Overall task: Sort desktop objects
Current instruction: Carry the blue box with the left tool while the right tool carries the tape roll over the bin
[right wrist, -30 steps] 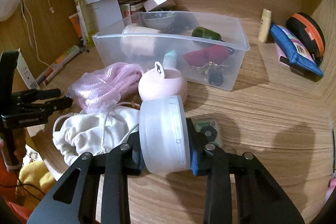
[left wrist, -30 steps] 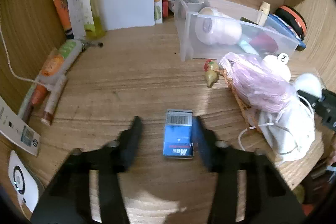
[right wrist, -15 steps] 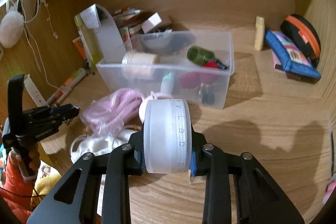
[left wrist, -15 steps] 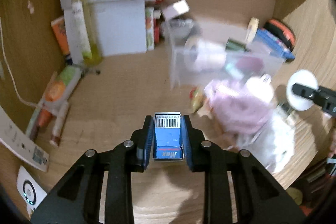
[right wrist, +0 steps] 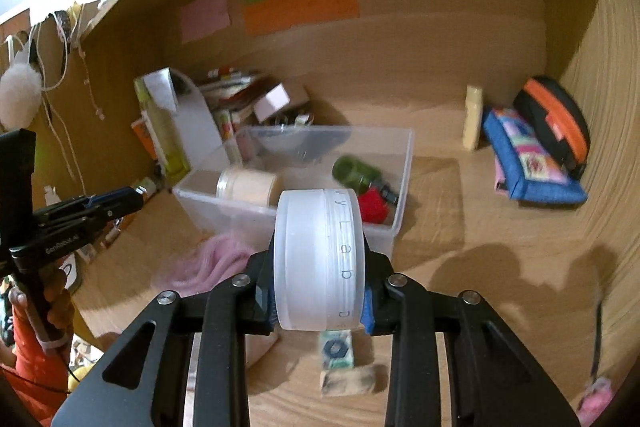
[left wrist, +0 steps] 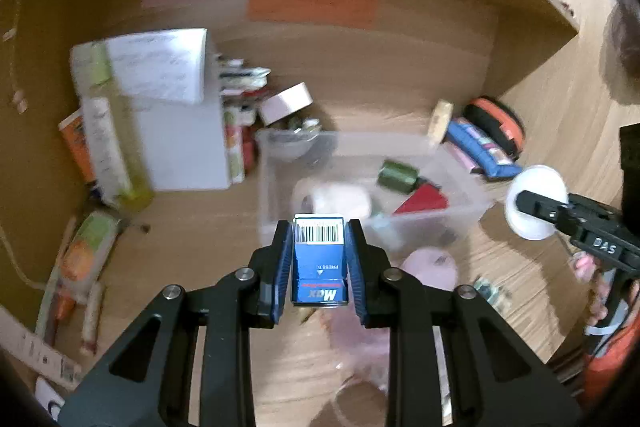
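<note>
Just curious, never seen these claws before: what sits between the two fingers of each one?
Left gripper clamps a small blue box; right gripper clamps a frosted white jar. Each wrist view shows it.

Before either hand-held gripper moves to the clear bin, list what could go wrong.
1. The left hand-held gripper pinches the small blue box by its narrow sides; it could slip.
2. The round white jar in the right hand-held gripper may roll out.
3. The clear bin is already crowded; drops could bounce.

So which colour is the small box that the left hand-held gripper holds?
Blue, with a white barcode end: the small box, best in the left wrist view.
</note>
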{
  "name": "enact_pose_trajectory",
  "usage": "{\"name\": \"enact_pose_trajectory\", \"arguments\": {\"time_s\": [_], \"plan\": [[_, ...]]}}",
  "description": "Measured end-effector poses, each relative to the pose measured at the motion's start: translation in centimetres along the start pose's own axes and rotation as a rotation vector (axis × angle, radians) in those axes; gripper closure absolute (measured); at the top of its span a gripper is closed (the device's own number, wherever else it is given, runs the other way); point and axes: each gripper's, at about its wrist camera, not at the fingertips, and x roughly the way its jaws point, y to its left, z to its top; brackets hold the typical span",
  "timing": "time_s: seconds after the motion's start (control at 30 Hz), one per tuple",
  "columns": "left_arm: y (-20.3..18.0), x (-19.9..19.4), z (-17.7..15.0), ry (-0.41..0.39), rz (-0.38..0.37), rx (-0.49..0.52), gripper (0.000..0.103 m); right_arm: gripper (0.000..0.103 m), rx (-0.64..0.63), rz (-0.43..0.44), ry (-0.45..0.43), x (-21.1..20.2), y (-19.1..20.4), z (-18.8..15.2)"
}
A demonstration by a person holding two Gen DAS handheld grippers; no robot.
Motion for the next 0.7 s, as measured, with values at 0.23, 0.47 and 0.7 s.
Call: {"name": "enact_pose_trajectory", "arguments": {"time_s": [0.23,0.47,0.7], "plan": [[-1.8,1.9,2.4,-0.013,-0.058,0.032,0.077,0.076,-0.018,0.016,-0.029,0.7,-0.8,2.3],[-3.5,6.0,4.4,0.03,-0.111,0.062,0.077,0.076,-0.017,0.054,0.004,4.1,-1.2,3.6],[-4.4,10.0,4.8,0.087,-0.138,0.069,0.077,0.076,-0.03,0.075,0.061,8.3,-1.2,4.5]]}}
